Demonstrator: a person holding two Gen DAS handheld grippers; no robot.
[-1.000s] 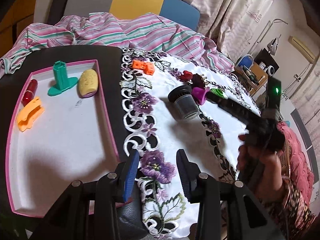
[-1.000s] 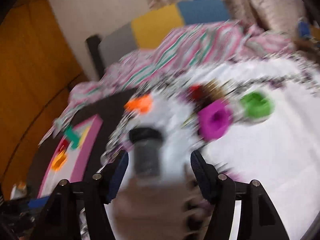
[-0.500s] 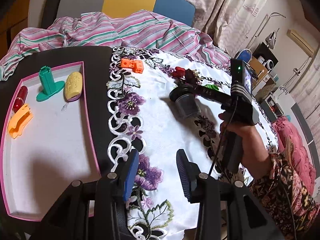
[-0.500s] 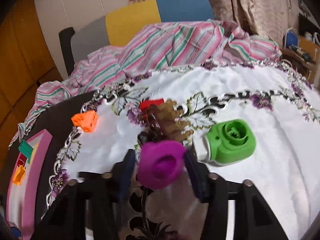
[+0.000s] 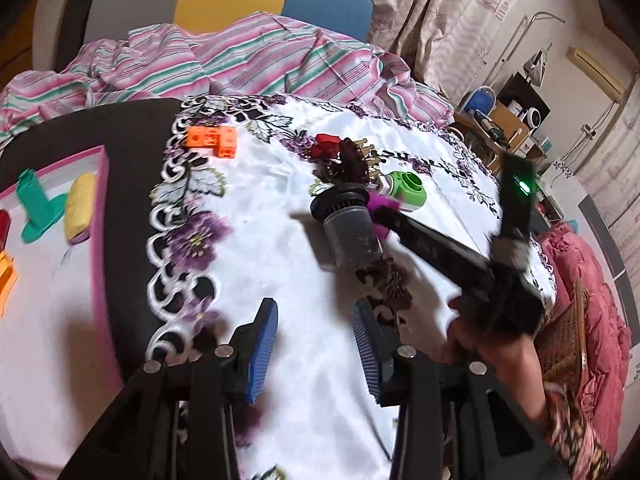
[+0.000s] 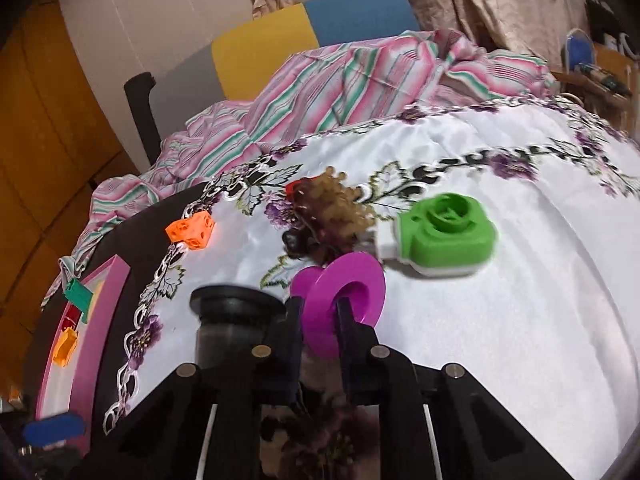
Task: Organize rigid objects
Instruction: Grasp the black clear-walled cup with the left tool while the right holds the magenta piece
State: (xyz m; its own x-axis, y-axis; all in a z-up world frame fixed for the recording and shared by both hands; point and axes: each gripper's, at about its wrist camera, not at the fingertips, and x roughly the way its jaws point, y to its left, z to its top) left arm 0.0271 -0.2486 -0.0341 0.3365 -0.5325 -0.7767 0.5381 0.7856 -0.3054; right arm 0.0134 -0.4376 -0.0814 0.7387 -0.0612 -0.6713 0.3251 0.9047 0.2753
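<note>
In the right wrist view my right gripper [image 6: 318,308] is shut on a purple flanged spool [image 6: 348,300], its fingers clamped on the spool's neck just above the white embroidered cloth. A black-lidded jar [image 6: 236,320] stands immediately left of it. Behind are a green round piece [image 6: 444,236], a brown hair clip [image 6: 336,212] and an orange block [image 6: 192,230]. In the left wrist view my left gripper [image 5: 314,308] hangs open over the cloth with nothing between its fingers, short of the jar [image 5: 348,224]. The right gripper [image 5: 380,216] reaches in from the right, held by a hand.
A pink-rimmed white tray [image 5: 102,216] sits at the left on the dark table, holding a teal stand [image 5: 38,208], a yellow piece [image 5: 80,208] and an orange piece [image 5: 6,280]. A striped cloth [image 5: 260,64] and a chair back lie behind the table.
My right gripper went from framing the jar to the purple spool and closed on it. My left gripper slid right over the cloth, so the tray now sits at the left edge of its view.
</note>
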